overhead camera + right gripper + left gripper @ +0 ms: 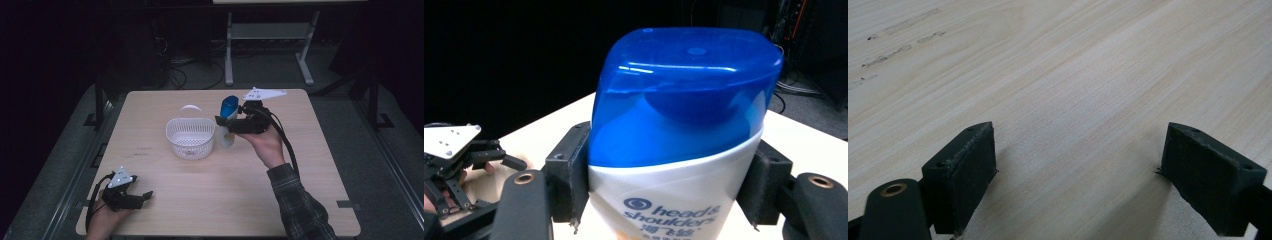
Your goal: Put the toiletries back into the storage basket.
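Observation:
A white shampoo bottle (228, 122) with a blue cap (684, 95) stands upright just right of a white plastic basket (190, 137) near the table's middle. My right gripper (223, 124) is shut on the bottle, its two pads (571, 170) pressed against the sides just under the cap. In the right gripper view the bottle (674, 200) shows dark blue lettering. My left gripper (142, 197) rests at the table's front left corner, open, with bare wood between its pads (965, 170).
The light wood table (300, 150) has a few dark scuff marks (893, 50) left of the basket. A metal desk frame (265, 45) stands on the floor behind the table. The basket's handle (190, 108) stands up.

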